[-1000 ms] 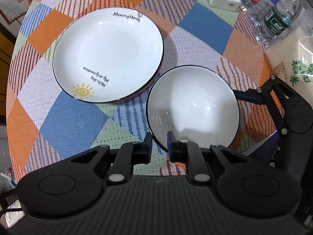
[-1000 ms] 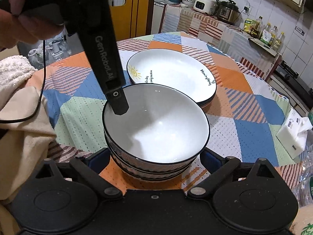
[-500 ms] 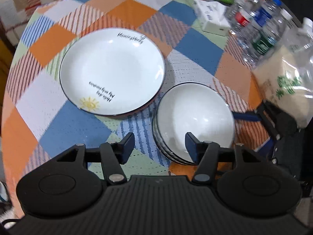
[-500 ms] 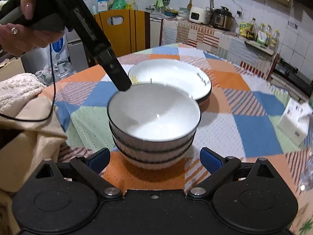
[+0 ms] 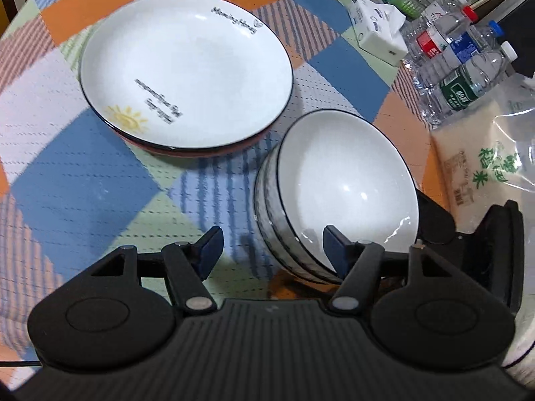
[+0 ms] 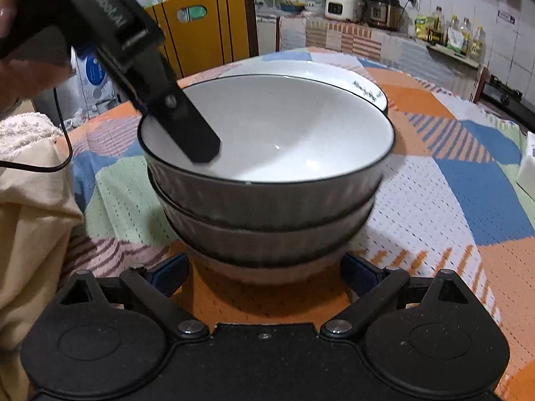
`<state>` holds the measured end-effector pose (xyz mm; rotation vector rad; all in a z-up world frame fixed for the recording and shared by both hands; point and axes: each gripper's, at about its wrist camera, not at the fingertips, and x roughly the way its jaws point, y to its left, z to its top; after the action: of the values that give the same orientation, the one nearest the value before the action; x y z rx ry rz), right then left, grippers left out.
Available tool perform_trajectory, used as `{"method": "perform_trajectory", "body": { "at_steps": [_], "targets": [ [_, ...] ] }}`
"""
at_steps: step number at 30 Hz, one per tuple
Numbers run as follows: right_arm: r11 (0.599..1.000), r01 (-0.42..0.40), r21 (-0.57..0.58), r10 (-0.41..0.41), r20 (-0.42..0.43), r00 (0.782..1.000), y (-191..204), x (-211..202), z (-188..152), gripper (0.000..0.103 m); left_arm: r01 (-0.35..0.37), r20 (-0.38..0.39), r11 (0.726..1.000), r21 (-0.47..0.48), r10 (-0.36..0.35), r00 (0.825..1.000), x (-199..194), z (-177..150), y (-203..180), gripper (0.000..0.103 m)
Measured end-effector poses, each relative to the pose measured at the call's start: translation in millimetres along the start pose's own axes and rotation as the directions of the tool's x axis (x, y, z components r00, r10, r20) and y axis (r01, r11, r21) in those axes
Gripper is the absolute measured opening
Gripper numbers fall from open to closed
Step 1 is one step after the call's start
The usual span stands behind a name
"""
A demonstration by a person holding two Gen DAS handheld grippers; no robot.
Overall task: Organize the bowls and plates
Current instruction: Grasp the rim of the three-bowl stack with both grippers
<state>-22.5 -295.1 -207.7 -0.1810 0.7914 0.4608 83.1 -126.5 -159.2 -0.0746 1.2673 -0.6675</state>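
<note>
Opposing close views, shared bowl stack (image 5: 334, 193).

Left gripper (image 5: 271, 245) has let go of the bowl stack (image 5: 334, 197), jaws now spread

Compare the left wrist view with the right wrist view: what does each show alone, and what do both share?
Left wrist only: water bottles, rice bag, the plate's sun print.
Right wrist only: yellow chair, kitchen counter, rice cooker, the person's hand.
Both: stacked bowls, stacked plates, patchwork tablecloth, tissue box, both grippers, open.
</note>
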Motion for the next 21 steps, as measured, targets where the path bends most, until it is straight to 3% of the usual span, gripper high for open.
{"method": "perform_trajectory", "body": {
  "at_steps": [7, 11, 21],
  "targets": [
    [0.999, 0.020, 0.025, -0.022, 0.054, 0.998, -3, 13, 5, 0.100, 0.040, -0.003, 0.999, 0.005, -0.040, 0.999, 15, -4, 4, 0.063],
    [0.999, 0.041, 0.032, -0.043, 0.065, 0.997, 1, 13, 3, 0.100, 0.076, 0.028, 0.997, -0.003, -0.076, 0.997, 15, -9, 4, 0.051],
    [0.998, 0.050, 0.047, -0.053, 0.079, 0.995, 0, 9, 0, 0.100, 0.075, 0.056, 0.997, -0.030, -0.073, 0.996, 16, -12, 3, 0.051]
  ]
}}
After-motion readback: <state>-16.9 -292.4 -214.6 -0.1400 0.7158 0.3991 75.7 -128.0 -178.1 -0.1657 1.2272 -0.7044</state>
